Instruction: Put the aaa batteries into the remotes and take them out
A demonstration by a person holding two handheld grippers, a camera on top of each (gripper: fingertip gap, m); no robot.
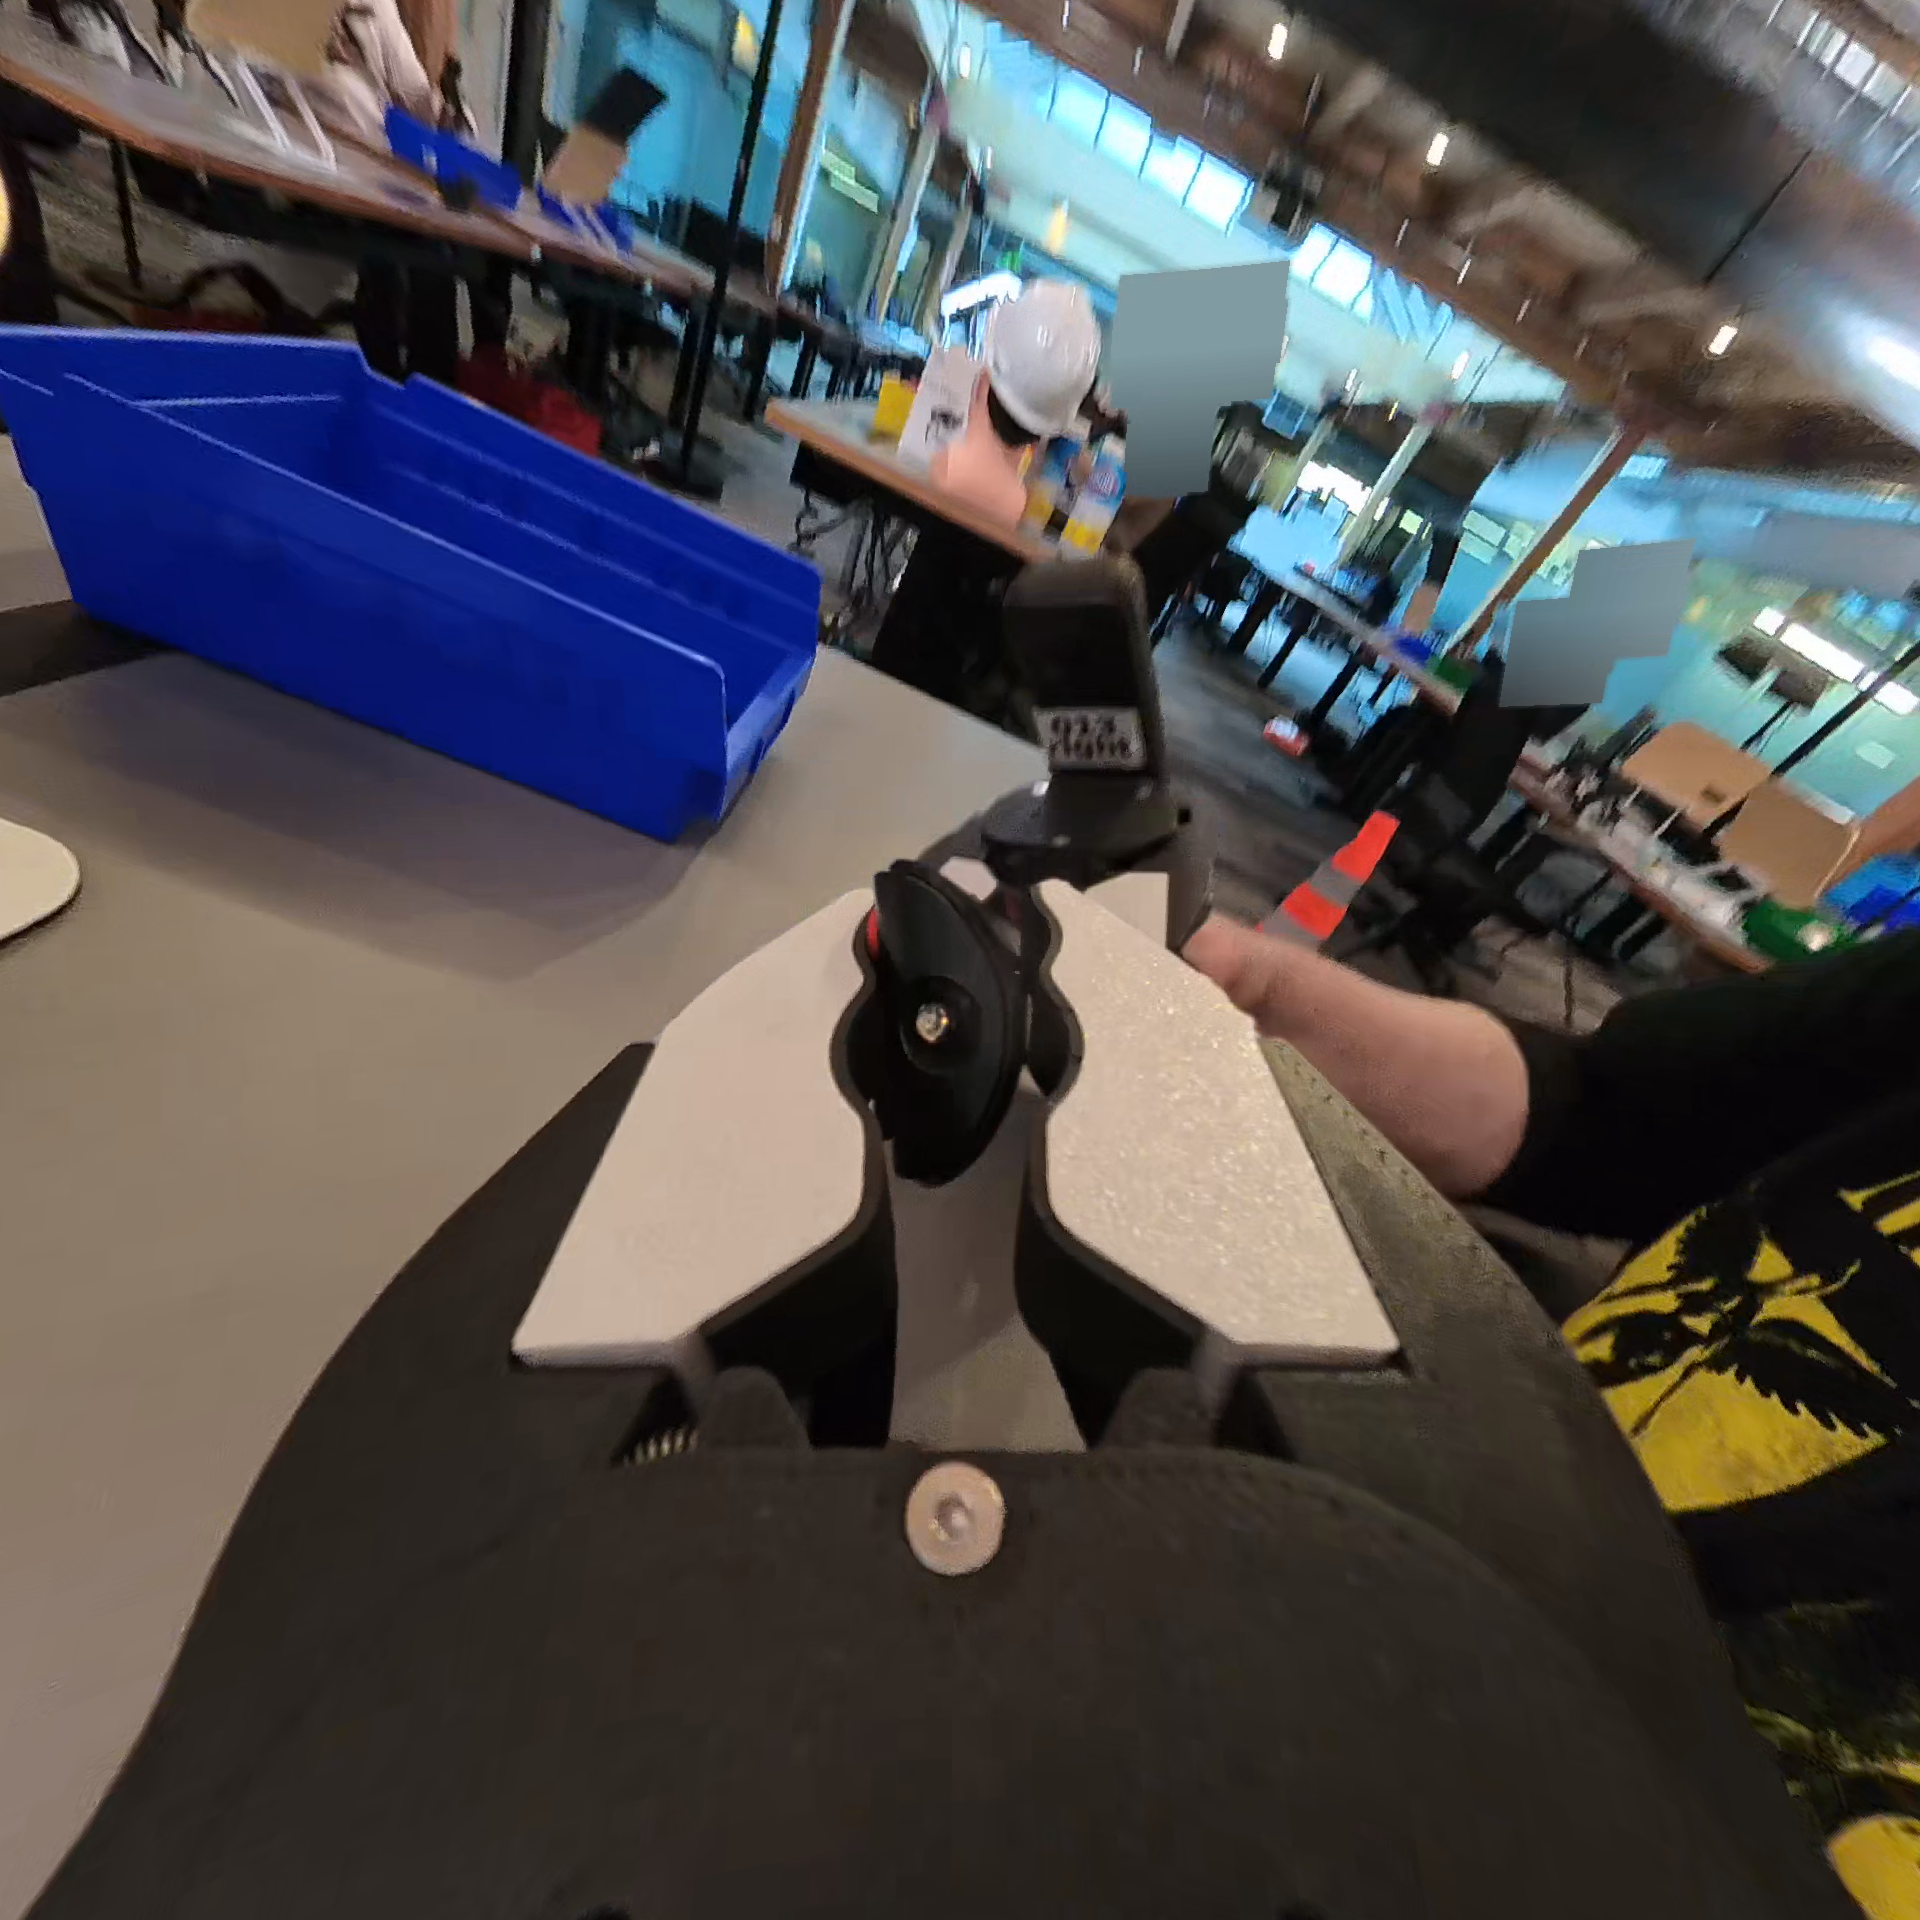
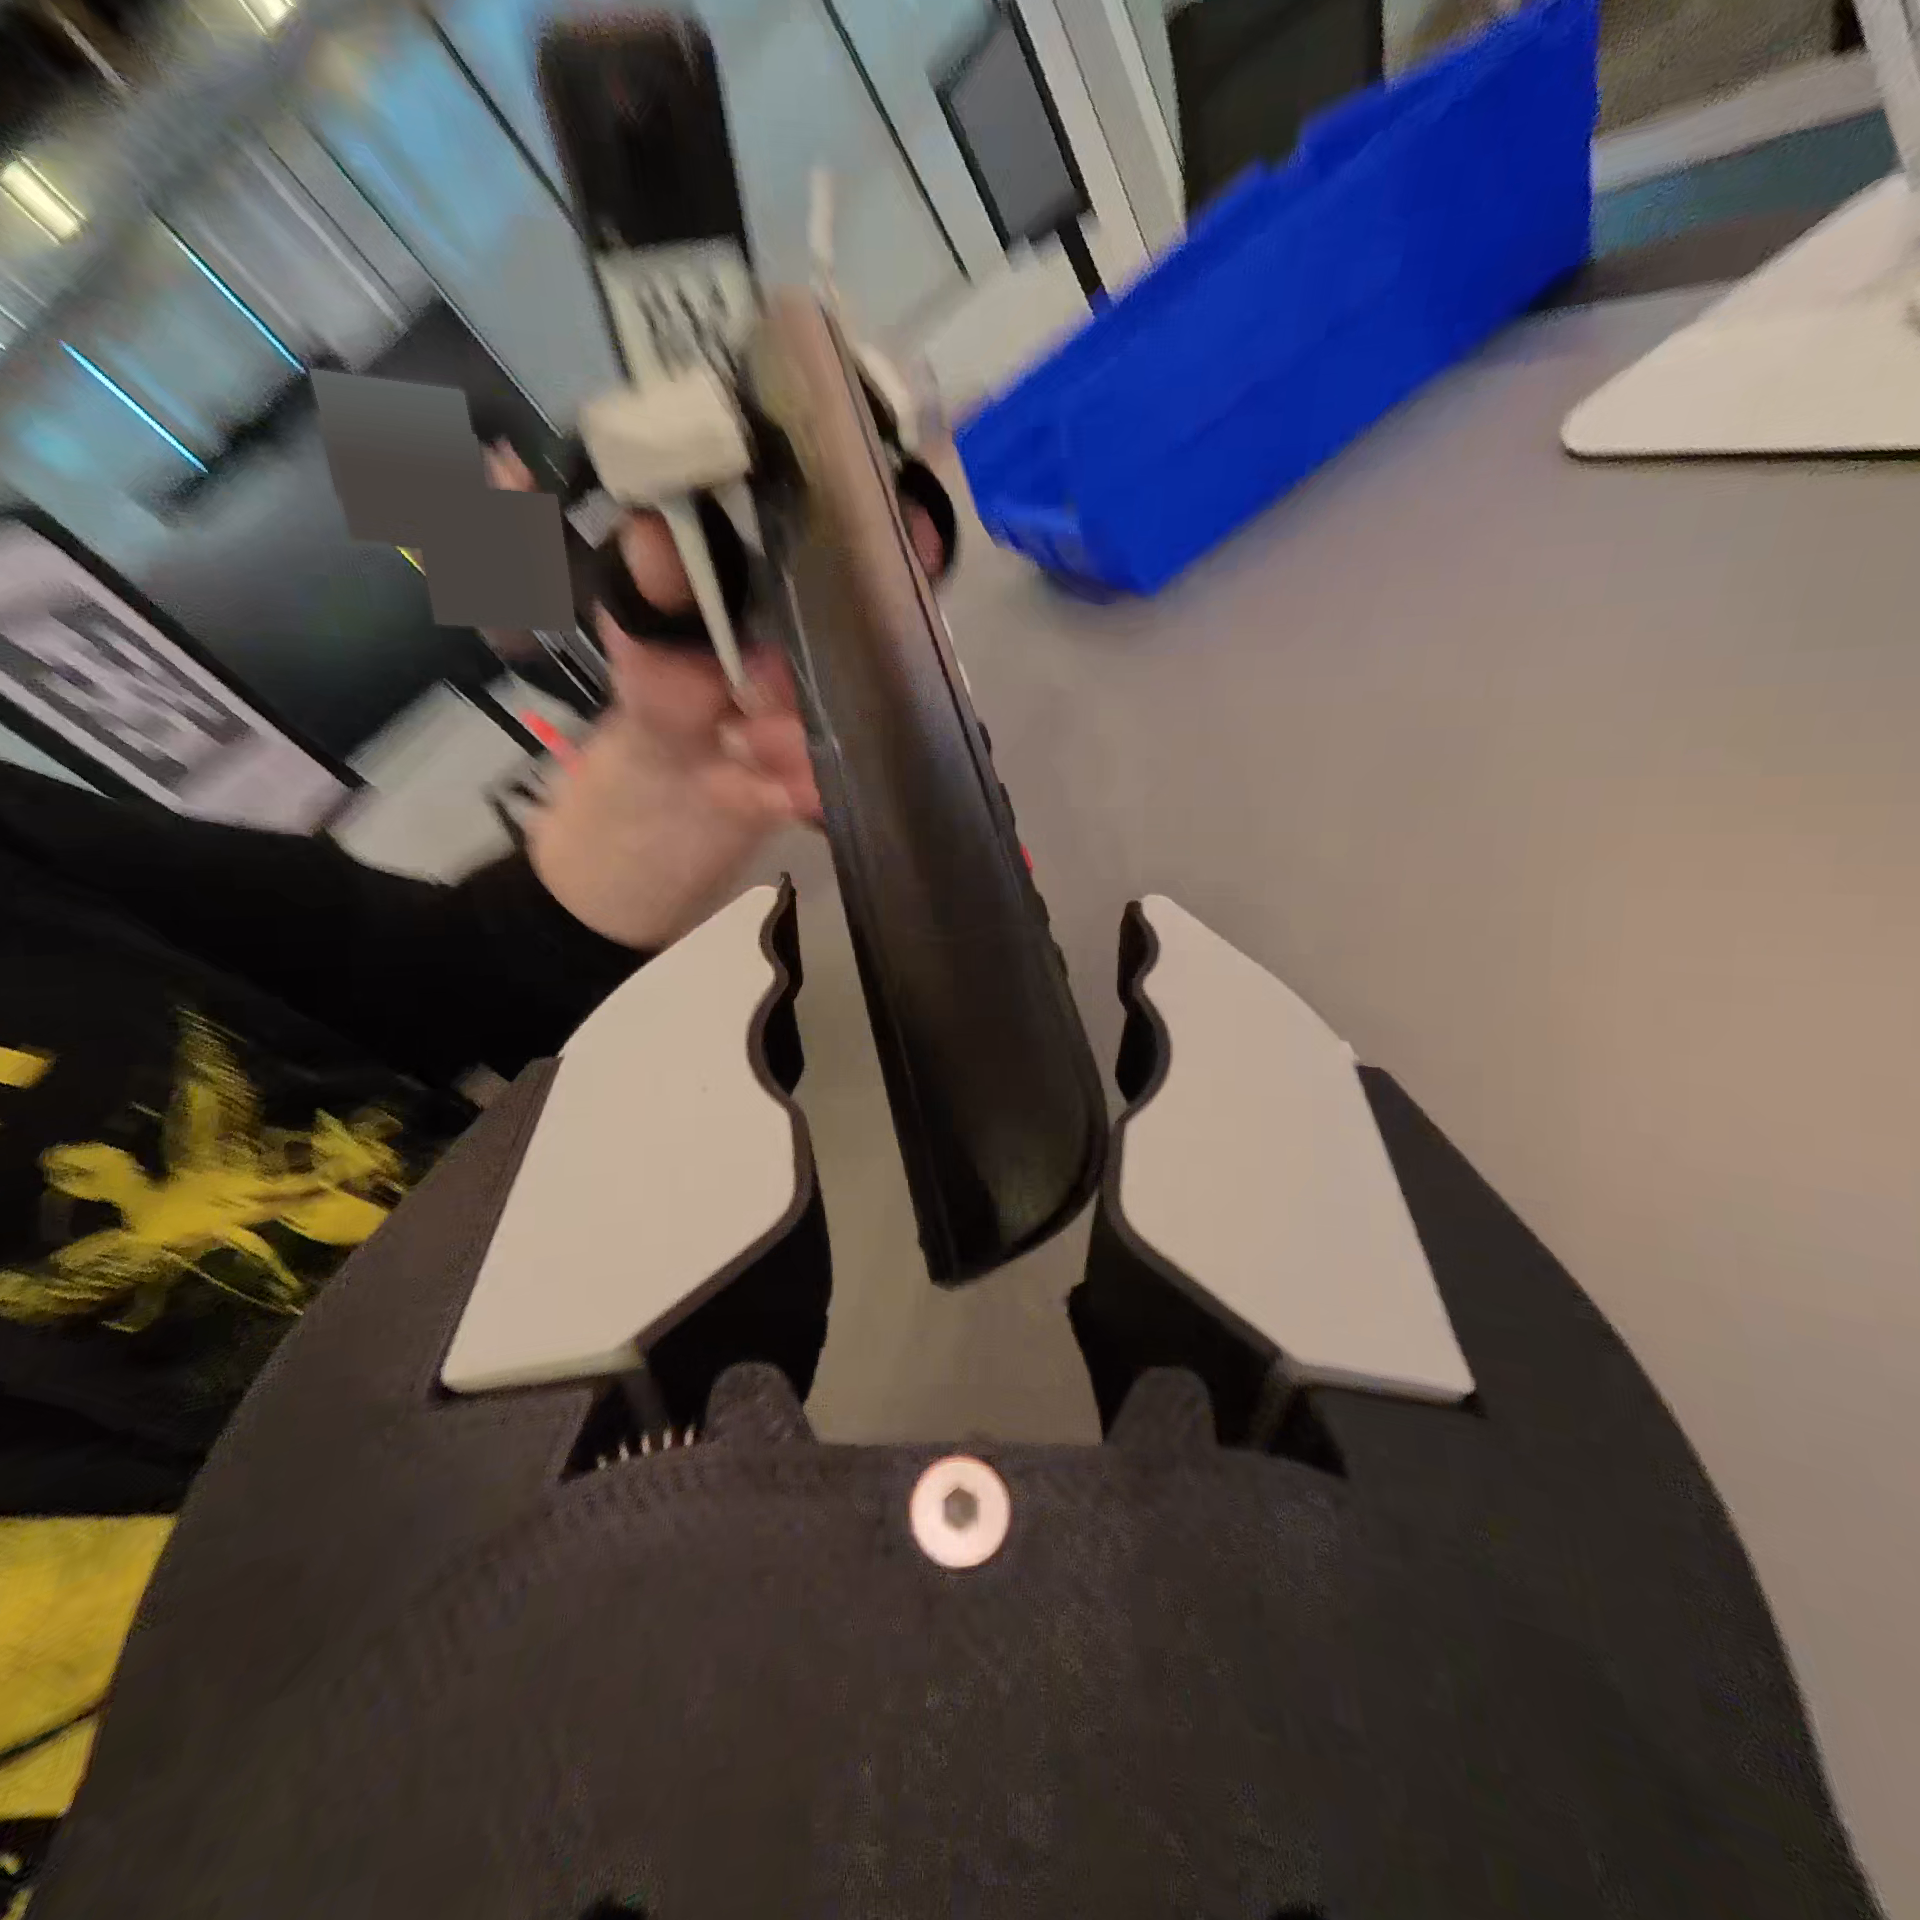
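Grey table — blue bin

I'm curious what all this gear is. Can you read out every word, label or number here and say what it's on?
Sticker on the right tongs: dark print on white, which I won't quote.
Label on the left tongs: blurred, unreadable.
Bottles on a far table: labels too small to read.
Remote and bin: no writing shows.
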